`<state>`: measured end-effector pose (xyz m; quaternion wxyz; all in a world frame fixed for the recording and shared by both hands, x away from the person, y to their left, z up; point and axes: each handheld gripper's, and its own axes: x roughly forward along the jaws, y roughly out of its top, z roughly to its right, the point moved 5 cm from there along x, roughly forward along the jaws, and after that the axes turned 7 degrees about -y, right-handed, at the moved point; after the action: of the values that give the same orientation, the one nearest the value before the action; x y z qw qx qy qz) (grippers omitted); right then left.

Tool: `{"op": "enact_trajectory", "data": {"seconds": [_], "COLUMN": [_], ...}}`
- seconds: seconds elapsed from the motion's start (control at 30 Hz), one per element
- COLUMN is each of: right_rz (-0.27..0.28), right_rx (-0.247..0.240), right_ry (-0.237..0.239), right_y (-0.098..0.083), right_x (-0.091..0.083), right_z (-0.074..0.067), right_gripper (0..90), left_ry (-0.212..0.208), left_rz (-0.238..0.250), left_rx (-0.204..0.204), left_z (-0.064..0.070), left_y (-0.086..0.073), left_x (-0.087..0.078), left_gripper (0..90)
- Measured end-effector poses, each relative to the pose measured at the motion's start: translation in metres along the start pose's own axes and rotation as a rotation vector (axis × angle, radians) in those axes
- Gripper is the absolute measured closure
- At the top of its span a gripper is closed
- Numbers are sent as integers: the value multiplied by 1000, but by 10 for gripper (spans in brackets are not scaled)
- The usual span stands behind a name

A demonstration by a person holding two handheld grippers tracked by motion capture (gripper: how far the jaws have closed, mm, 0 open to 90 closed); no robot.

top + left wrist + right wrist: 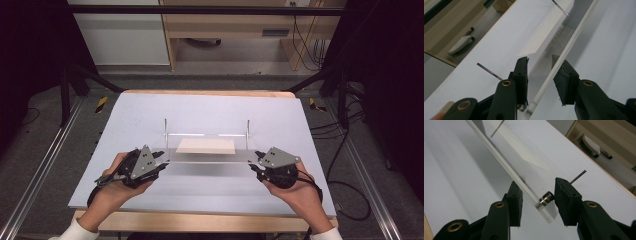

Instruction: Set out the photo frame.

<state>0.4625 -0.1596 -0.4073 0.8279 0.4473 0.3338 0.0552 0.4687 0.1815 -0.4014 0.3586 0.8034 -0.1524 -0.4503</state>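
Observation:
A clear acrylic plate [210, 159] hangs a little above the white tabletop [210, 107], casting a shadow beneath it. Two thin metal rods [165, 126] [248, 127] stand at its far corners. A pale beige sheet [206, 146] shows at the plate; I cannot tell whether it lies on it or under it. My left gripper [162, 162] is shut on the plate's left end, my right gripper [257, 162] on its right end. In the left gripper view the plate edge [564, 55] runs between the jaws of the left gripper [541, 62]. In the right gripper view, the right gripper [537, 183] clamps the plate [506, 167] and a small metal stud [546, 197].
The table's wooden front edge [200, 222] lies just before the hands. Aluminium rails [45, 165] flank the table on both sides, and cables [350, 195] trail on the floor at the right. A wooden cabinet [230, 25] stands beyond the far edge, with a grey pedal [460, 45] on the floor.

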Motion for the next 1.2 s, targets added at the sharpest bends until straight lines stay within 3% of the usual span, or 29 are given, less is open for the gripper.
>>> {"op": "enact_trajectory", "data": {"seconds": [0.4, 0.63, 1.0, 1.2], "right_rz": [-31, 1, 66, 99], "right_rx": [49, 70, 99, 111], "right_ry": [66, 83, 40, -45], "right_y": [20, 23, 31, 35], "right_x": [4, 7, 13, 21], "right_z": [22, 29, 40, 42], "right_gripper": [600, 599, 543, 366], "left_ry": [-29, -32, -42, -60], "left_rz": [-11, -37, -66, -57], "left_rx": [-24, -34, -35, -41], "left_z": [-22, -30, -48, -57], "left_y": [16, 24, 36, 41], "left_x": [-1, -1, -1, 1], "left_gripper": [653, 653, 650, 649]}}
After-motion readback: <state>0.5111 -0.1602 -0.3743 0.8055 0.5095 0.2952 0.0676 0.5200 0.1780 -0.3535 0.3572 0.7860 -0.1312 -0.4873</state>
